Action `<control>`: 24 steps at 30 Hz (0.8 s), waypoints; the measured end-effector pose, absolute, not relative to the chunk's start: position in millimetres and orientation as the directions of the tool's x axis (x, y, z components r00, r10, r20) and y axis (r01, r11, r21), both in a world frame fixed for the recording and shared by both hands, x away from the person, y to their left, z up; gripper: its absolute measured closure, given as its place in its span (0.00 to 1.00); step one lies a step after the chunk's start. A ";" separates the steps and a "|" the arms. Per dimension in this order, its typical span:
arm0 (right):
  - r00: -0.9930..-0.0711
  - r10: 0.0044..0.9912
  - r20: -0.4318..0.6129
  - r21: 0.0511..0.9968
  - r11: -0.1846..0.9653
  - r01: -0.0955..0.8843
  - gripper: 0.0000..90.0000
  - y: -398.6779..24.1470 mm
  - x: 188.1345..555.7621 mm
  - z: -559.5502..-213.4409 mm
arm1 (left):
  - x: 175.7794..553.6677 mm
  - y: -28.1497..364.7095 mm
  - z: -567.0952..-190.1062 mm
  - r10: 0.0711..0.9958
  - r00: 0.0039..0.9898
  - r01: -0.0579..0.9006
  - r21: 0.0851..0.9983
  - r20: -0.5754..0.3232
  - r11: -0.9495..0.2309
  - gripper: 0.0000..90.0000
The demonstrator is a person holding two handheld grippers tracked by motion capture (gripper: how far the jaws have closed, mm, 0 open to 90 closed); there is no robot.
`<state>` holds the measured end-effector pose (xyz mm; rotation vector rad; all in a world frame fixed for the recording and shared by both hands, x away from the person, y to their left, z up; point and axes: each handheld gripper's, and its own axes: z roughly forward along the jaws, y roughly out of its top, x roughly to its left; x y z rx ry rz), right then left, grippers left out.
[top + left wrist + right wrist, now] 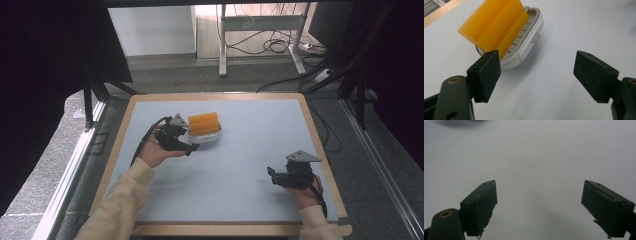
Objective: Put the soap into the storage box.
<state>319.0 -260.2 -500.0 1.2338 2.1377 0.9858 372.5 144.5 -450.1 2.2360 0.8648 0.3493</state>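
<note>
An orange ridged block [203, 123] lies on top of a white dish [212, 136] at the middle left of the pale mat. My left gripper [193, 147] sits just in front of and to the left of the dish, apart from it. In the left gripper view its jaws [536, 71] stand wide open with nothing between them, and the orange block [496, 22] and white dish [530, 41] lie ahead at the upper left. My right gripper [273, 176] rests near the front right of the mat, pointing left. Its jaws [539, 203] are open over bare mat.
The pale mat [250, 130] covers a table with a wooden border [215, 95]. Beyond the far edge are grey floor, desk legs [222, 45] and loose cables [272, 45]. Dark frames and curtains stand at both sides.
</note>
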 end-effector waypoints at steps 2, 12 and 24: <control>-0.476 0.878 -0.048 0.780 0.331 0.531 0.15 -260.4 318.8 -499.5 | 363.5 146.9 -456.1 0.675 0.738 0.489 0.695 -0.007 -0.527 0.24; -0.487 0.872 -0.056 0.778 0.344 0.526 0.15 -258.2 318.9 -500.6 | 319.1 167.9 -479.1 0.707 0.706 0.529 0.698 -0.045 -0.484 0.23; -0.485 0.872 -0.061 0.779 0.346 0.523 0.15 -257.2 318.7 -500.0 | 297.8 176.3 -496.2 0.728 0.685 0.541 0.698 -0.041 -0.469 0.24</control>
